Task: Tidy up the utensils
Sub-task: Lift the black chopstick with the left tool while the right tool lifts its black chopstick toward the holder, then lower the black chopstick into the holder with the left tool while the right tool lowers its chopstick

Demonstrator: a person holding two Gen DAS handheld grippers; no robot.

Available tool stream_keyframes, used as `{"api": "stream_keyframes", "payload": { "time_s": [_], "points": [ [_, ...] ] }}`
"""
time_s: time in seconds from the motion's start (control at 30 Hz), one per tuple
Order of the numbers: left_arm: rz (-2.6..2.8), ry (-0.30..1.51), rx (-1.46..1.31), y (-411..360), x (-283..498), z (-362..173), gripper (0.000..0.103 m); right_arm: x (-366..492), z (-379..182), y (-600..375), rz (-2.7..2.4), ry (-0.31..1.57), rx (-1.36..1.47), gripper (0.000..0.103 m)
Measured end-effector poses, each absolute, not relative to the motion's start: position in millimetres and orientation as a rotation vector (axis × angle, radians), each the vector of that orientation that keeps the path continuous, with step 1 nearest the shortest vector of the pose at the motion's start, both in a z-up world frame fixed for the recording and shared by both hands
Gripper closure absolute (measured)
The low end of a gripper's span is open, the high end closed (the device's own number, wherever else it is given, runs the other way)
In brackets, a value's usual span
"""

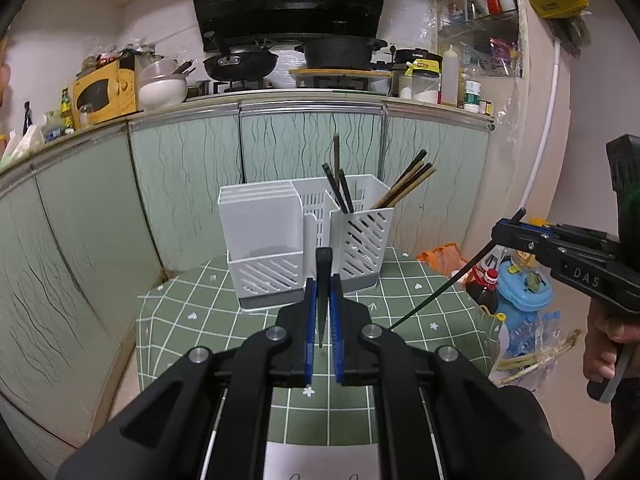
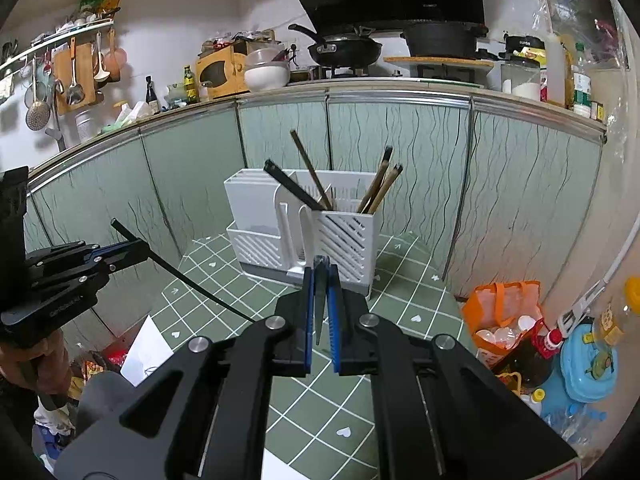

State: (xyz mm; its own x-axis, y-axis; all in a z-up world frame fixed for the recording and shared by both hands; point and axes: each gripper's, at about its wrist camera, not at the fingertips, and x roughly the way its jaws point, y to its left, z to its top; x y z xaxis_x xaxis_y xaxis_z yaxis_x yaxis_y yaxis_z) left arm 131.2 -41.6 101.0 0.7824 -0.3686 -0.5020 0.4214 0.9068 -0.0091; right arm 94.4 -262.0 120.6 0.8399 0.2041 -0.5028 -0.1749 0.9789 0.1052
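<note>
Two dark chopsticks, one in each gripper, both up in the air over the near side of the green checked table (image 1: 224, 320) and not touching it. Left gripper (image 1: 323, 280) pressed together on the left chopstick (image 2: 192, 280), pinching it close to its thick end. Same for the right gripper (image 2: 321, 276), squeezed on the right chopstick (image 1: 448, 284) near its thick end too. Probably held that way so the long thin part hangs free and can go into a pocket first. Each stick slanting, thick end up and away from the person, thin tip down and back toward the person, so the long way runs on a tilt, not flat and not straight up. From each gripper's own camera, only a short dark sliver between the blue pads. Just past both grippers, the white holder (image 1: 280, 216), standing at the far side of the table. Already in its slotted pockets on the right, other chopsticks (image 1: 404, 188), leaning with thick ends up. Likely the same home for these two. Need to tip each stick more upright first, thin end down over a pocket.
</note>
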Motion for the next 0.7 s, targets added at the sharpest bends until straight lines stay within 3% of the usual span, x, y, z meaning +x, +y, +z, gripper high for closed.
{"api": "stream_keyframes", "payload": {
  "time_s": [0.7],
  "points": [
    [-0.535, 0.481, 0.156, -74.3, 158.2, 182.1, 0.095, 120.0, 203.5, -281.9, 0.236, 0.556, 0.040, 0.097]
  ]
}}
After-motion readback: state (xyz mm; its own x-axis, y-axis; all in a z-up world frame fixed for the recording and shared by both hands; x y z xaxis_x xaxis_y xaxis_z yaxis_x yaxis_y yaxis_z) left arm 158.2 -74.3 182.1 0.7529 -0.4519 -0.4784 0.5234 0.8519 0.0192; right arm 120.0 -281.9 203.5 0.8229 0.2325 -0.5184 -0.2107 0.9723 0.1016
